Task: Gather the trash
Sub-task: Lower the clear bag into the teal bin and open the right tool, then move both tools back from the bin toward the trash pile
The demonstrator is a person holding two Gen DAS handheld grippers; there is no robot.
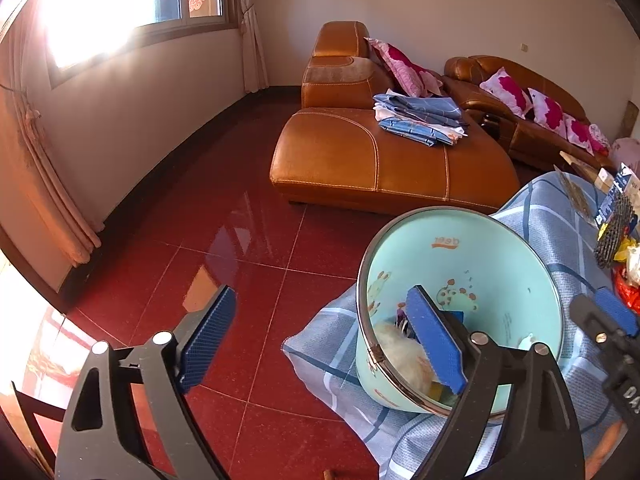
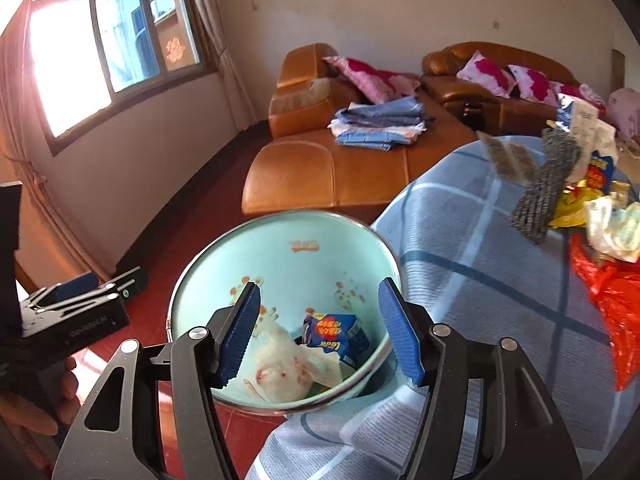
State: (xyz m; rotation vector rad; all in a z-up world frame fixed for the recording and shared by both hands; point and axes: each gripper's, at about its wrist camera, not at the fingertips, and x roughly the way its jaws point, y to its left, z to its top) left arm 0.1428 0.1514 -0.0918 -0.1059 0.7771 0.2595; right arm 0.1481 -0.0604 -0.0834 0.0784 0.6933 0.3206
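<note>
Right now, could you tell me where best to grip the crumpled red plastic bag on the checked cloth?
Pinch a raised fold of the red plastic bag with the right gripper from above; it lies loose and crumpled, so its ridges give the open jaws purchase.

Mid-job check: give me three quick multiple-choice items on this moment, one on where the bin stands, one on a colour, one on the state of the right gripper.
1. Where does the pale green bin stand?
A. on the sofa
B. at the edge of the checked blue cloth
C. on the window sill

2. What colour is the plastic bag lying on the cloth to the right?
A. red
B. black
C. white

3. How is the right gripper?
A. shut on the carton
B. shut on the bin's rim
C. open, holding nothing

Answers:
1 B: the cloth lies under and beside the bin, red floor to its left.
2 A: it is bright red in the right wrist view.
3 C: its blue pads stand wide apart over the bin, where a blue carton and white wrapper lie.
</note>
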